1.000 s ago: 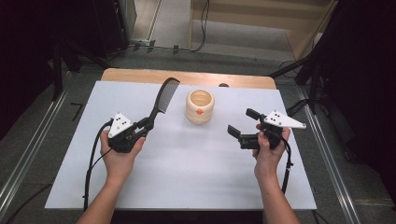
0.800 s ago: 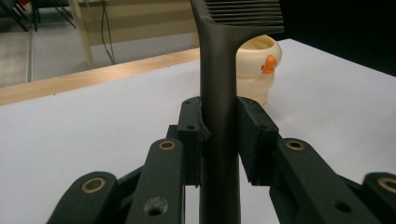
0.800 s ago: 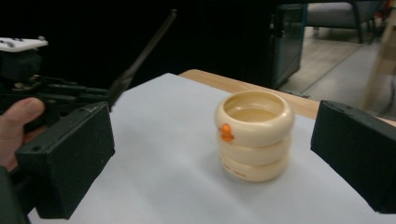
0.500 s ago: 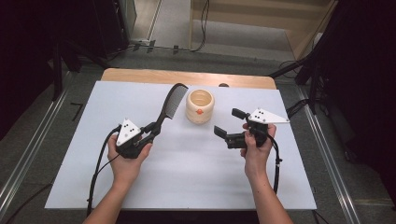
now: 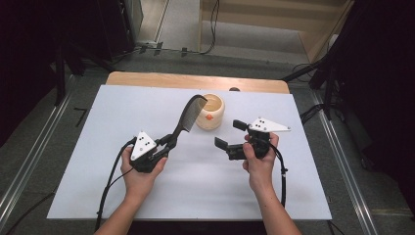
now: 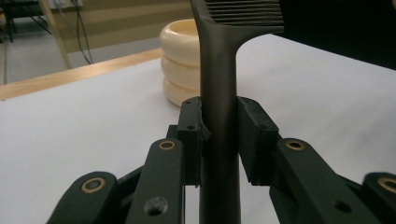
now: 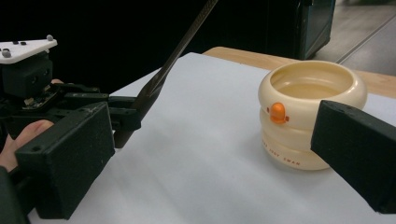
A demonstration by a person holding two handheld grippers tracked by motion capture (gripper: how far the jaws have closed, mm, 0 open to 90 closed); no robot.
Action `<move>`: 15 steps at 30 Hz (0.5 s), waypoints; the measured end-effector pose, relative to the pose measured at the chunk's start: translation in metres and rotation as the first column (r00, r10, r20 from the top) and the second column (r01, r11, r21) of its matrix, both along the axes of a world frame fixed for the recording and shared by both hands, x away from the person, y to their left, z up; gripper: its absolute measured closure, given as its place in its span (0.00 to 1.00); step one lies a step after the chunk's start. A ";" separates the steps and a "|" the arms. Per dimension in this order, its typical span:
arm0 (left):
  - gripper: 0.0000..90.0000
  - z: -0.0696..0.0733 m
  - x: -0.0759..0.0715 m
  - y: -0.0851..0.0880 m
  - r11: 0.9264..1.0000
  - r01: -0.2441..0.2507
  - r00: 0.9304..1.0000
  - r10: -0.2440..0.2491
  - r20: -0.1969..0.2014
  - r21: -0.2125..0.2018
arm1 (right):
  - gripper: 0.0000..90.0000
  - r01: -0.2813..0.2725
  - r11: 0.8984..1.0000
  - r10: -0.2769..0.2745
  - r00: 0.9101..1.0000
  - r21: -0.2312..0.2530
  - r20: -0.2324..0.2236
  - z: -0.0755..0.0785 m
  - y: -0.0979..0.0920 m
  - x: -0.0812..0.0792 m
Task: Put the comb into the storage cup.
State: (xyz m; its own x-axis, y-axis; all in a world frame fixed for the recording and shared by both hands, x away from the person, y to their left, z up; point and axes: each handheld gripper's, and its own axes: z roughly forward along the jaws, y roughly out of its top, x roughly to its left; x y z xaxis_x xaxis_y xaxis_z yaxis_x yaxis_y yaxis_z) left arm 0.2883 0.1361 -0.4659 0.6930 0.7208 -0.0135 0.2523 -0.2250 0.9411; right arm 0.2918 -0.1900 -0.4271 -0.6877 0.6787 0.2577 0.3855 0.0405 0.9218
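— Where the white sheet (image 5: 195, 196) covers the table, what lies around it?
— A strip of wooden tabletop (image 5: 147, 81) shows at the far edge, grey floor with metal rails runs along both sides, and cables trail in the dark room behind.
— Any container?
— One cream ringed cup (image 5: 210, 111) with an orange knob stands near the far middle of the sheet; seen from the right gripper view it looks empty.
— And the tools?
— The left gripper (image 5: 166, 143) is clamped on the handle of a black comb (image 5: 188, 115), teeth end raised beside the cup. The right gripper (image 5: 230, 134) has its jaws wide apart, nothing between them, near the cup.
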 end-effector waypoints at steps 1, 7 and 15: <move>0.80 0.000 -0.001 -0.001 1.000 0.002 1.000 -0.002 0.000 0.001 | 0.00 0.002 1.000 -0.002 1.000 0.005 -0.012 -0.001 0.001 0.000; 0.80 -0.005 -0.006 -0.009 1.000 0.021 1.000 -0.021 0.004 0.003 | 0.00 0.005 0.999 -0.004 0.999 0.034 -0.034 -0.004 0.007 0.001; 0.80 -0.008 -0.012 -0.021 0.999 0.047 0.999 -0.047 0.014 0.008 | 0.00 0.001 0.998 0.004 0.998 0.070 -0.068 -0.006 0.014 0.002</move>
State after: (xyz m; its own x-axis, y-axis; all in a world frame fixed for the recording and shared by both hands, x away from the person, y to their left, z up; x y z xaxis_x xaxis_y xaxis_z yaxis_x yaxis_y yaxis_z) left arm 0.2762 0.1150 -0.4743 0.7260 0.6876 0.0020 0.2281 -0.2435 0.9427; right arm 0.2936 -0.1759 -0.4329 -0.6677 0.6563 0.3514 0.4478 -0.0229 0.8938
